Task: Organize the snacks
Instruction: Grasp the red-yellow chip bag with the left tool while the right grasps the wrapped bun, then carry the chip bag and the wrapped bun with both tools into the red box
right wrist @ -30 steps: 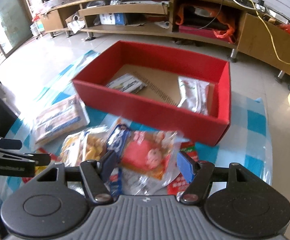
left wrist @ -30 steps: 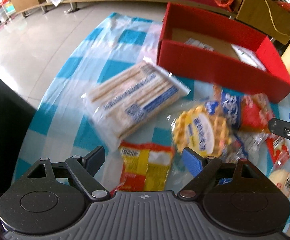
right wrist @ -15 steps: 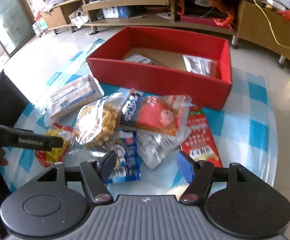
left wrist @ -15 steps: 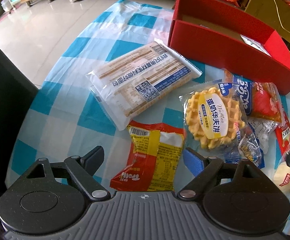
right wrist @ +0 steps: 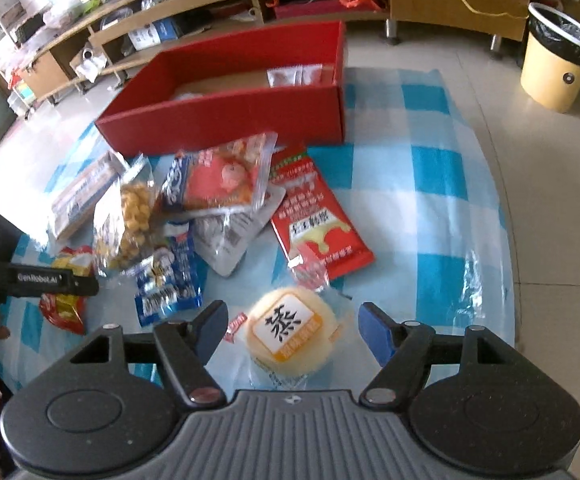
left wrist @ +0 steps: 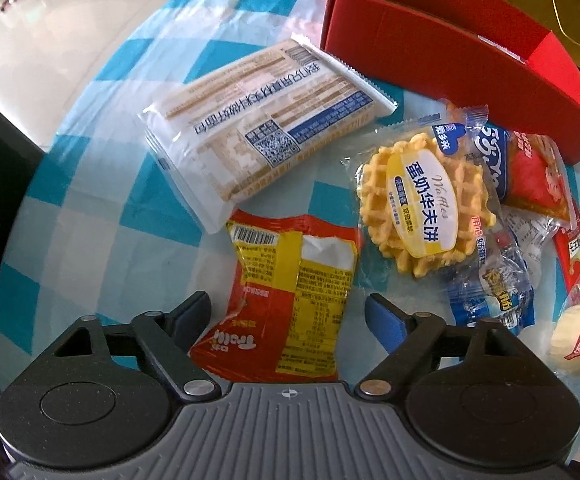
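Two grippers hover over snacks beside the red box (right wrist: 225,120). Left gripper (left wrist: 287,314), narrowing, straddles the crinkly red-yellow packet (left wrist: 285,304); right gripper (right wrist: 292,326), widening, brackets a soft, crushable bun (right wrist: 290,330), best pinched gently across its sides.

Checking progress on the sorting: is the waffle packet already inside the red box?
No, the waffle packet lies on the checked tablecloth in front of the red box.
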A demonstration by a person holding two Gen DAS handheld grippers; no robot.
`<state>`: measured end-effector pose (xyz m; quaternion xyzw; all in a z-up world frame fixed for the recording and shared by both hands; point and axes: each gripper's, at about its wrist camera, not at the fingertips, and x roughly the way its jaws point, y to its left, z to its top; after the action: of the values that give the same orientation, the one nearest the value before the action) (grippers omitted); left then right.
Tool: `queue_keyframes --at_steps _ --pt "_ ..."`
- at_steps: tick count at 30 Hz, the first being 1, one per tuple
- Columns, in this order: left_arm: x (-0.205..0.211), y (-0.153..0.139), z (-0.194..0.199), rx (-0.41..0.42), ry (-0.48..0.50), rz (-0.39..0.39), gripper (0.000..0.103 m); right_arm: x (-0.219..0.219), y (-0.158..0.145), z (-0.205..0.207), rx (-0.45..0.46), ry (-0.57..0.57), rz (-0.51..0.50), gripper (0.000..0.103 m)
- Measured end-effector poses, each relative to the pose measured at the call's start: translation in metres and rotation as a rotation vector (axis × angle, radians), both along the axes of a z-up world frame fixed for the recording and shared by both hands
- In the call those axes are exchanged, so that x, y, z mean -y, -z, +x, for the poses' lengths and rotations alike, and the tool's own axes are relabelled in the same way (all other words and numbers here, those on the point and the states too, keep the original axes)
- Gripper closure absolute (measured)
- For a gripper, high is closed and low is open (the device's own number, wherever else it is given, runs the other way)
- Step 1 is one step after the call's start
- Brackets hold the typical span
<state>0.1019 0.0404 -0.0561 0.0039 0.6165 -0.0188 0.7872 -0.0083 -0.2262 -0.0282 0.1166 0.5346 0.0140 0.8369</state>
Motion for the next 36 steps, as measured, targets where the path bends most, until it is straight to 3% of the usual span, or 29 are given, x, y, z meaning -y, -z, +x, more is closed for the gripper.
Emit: queue_keyframes --at_steps 4,11,14,16,19,20,27,29,33,34,36 --pt "0.002 -0.003 -0.003 0.017 0.004 0.032 0.033 -0.006 0.013 0.005 -0.041 0.012 0.008 0.032" --pt "0.002 -0.003 -0.007 0.027 0.016 0.049 0.036 -0.020 0.038 0.003 -0.108 -0.005 -0.063 0.028" --pt "0.003 -0.002 -0.006 0.029 0.016 0.056 0.034 -0.021 0.039 0.000 -0.097 0.004 -0.077 0.028" --pt "0.004 -0.002 -0.008 0.031 0.018 0.061 0.027 -0.022 0.040 -0.001 -0.094 0.002 -0.080 0.026" --pt "0.006 -0.001 -0.009 0.044 0.022 0.094 0.019 -0.025 0.042 -0.003 -0.083 0.002 -0.068 0.013" --pt "0.006 0.000 -0.009 0.046 0.021 0.098 0.019 -0.025 0.045 -0.004 -0.090 0.012 -0.048 0.003" --pt "-0.002 0.003 -0.009 0.047 0.004 0.094 0.010 -0.036 0.048 -0.005 -0.092 -0.018 -0.108 0.001" --pt "-0.006 0.004 -0.008 0.038 -0.008 0.071 0.011 -0.033 0.046 -0.008 -0.082 0.008 -0.104 0.007" --pt "-0.004 -0.001 -0.009 0.045 0.006 0.054 0.027 -0.030 0.039 -0.012 -0.052 0.022 -0.135 0.040" --pt "-0.002 -0.003 -0.011 0.047 0.013 0.046 0.036 -0.029 0.037 -0.013 -0.045 0.021 -0.131 0.043" --pt "0.001 -0.005 -0.012 0.046 0.020 0.040 0.039 -0.027 0.036 -0.014 -0.040 0.025 -0.115 0.047"
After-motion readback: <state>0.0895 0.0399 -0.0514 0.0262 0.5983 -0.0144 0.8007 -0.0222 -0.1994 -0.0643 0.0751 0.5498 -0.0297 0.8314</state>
